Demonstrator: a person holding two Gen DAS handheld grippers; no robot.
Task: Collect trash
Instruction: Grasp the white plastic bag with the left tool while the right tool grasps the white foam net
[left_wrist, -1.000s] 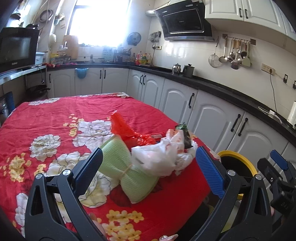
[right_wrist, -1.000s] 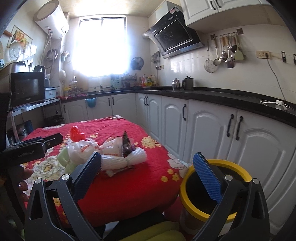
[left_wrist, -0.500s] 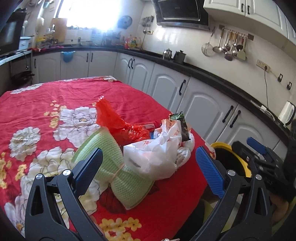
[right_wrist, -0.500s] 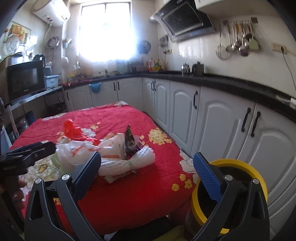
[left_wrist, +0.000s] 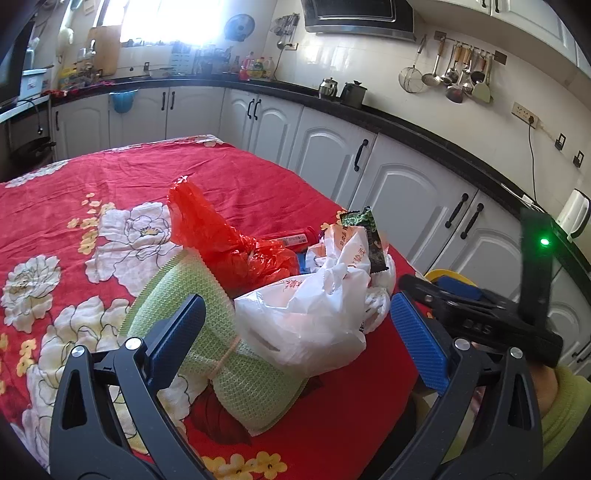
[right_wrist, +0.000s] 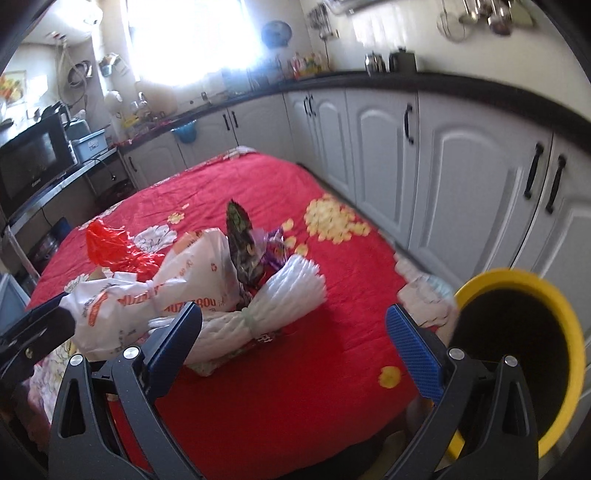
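Observation:
A heap of trash lies near the table's right edge: a green foam net, a red plastic bag, a white plastic bag and a dark snack wrapper. My left gripper hangs open just above and short of the heap. In the right wrist view the white bag, a white foam net, the red bag and the wrapper show ahead of my open right gripper. Both hold nothing. A yellow-rimmed bin stands beside the table.
The table wears a red flowered cloth. White cabinets under a black counter run close along the right. The right gripper's body and a hand in a green sleeve sit at the left view's right edge, partly hiding the bin.
Both grippers have moved forward and down toward the heap, which now looks larger. The right gripper has tilted downward and come in close beside the left one. Jaws stay open.

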